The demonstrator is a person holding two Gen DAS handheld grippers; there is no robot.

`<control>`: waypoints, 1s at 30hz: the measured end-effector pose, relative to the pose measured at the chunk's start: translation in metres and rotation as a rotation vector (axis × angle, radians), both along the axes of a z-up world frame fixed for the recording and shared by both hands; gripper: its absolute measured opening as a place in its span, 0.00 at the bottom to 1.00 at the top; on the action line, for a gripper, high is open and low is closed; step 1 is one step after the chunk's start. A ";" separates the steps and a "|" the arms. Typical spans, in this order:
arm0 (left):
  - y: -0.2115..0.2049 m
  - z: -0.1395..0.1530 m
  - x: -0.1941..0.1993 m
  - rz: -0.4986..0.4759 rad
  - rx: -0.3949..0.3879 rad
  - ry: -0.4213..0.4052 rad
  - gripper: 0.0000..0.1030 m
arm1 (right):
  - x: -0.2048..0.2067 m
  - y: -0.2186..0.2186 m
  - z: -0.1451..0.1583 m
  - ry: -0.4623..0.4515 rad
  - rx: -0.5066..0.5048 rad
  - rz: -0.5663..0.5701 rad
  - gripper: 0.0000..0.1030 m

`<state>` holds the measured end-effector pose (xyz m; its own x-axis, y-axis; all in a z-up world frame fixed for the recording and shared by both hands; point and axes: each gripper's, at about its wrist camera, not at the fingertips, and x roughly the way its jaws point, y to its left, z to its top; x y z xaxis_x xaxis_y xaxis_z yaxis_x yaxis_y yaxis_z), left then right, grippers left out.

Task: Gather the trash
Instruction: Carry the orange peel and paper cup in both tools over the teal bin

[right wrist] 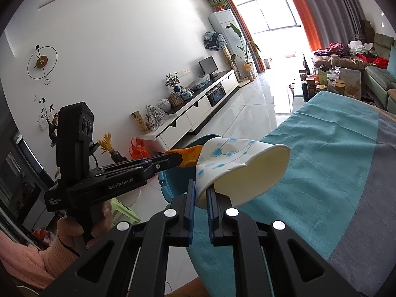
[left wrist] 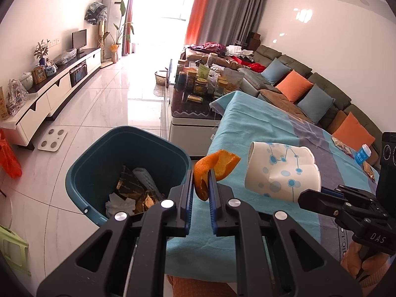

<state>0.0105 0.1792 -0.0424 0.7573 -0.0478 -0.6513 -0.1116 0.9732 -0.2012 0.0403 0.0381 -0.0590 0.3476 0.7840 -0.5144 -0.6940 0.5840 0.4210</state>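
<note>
**Both tongs loaded, bin within reach**

Left tongs [left wrist: 201,185]: clamped on a curled piece of orange peel [left wrist: 212,170]. The grip is at the peel's lower part, so most of it stands free above the blue pads. The peel is held off the table, beside the rim of the teal bin [left wrist: 84,163], not yet over its opening. Judgement: this piece is in transit to the bin and needs a short leftward carry before release.

Right tongs [right wrist: 201,193]: closed on the rim of a crumpled paper cup [right wrist: 237,163], white with blue dots. The cup is pinched at 1 edge of its mouth, lies tilted on its side in the air, and its open end faces the right wrist camera. A rim grip suits a crushed cup, since the wall is thin enough to fit between the pads. From the left wrist view the cup hangs just right of the peel, above the turquoise cloth [left wrist: 259,123] covering the table.

The bin stands on the floor against the table's left edge and already holds paper and dark wrappers. Placement there lets items drop straight off the table side.

Farther along the cloth, near its right edge, lie a small blue-capped container [left wrist: 362,153] and some wrappers; judgement: possible remaining trash.

Risk: the 2 tongs are close together; crowding over the bin could cause contact.
</note>
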 end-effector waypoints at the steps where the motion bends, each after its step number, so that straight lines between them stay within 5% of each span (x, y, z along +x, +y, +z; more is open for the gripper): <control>1: 0.002 0.000 0.000 0.004 -0.001 0.000 0.12 | 0.000 0.003 0.000 -0.001 -0.002 0.004 0.08; 30: 0.037 -0.006 -0.001 0.112 0.008 0.008 0.12 | 0.006 0.045 -0.002 -0.002 -0.044 0.096 0.08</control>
<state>0.0094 0.2163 -0.0483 0.7522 0.0423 -0.6576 -0.2216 0.9561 -0.1920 0.0465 0.0829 -0.0608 0.2735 0.7902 -0.5485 -0.7483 0.5330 0.3948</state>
